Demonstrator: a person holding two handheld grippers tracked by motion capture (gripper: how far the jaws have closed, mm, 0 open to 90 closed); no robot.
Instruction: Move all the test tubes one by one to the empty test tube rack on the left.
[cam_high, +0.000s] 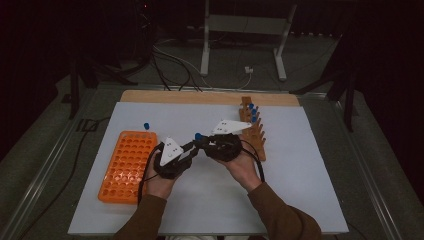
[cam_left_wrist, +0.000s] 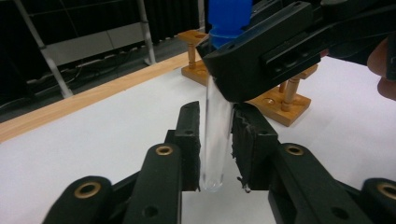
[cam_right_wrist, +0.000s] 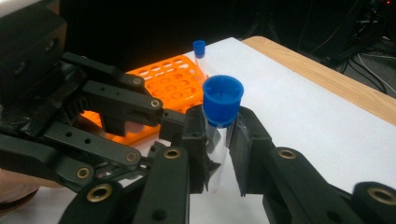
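Observation:
A clear test tube with a blue cap (cam_high: 198, 136) stands upright above the white table, held between both grippers. In the left gripper view my left gripper (cam_left_wrist: 217, 116) is shut on the tube's lower glass (cam_left_wrist: 217, 149), and the round bottom hangs just below the pads. My right gripper (cam_right_wrist: 219, 121) is shut on the same tube just under its blue cap (cam_right_wrist: 223, 95). In the high view the left gripper (cam_high: 194, 146) and the right gripper (cam_high: 201, 140) meet tip to tip at the table's middle.
An orange tube rack (cam_high: 127, 165) lies at the left, with one blue-capped tube (cam_high: 146, 126) standing at its far corner. A wooden rack (cam_high: 256, 137) sits to the right, with several blue-capped tubes (cam_high: 252, 112) at its far end. Cables and a stand lie beyond the table.

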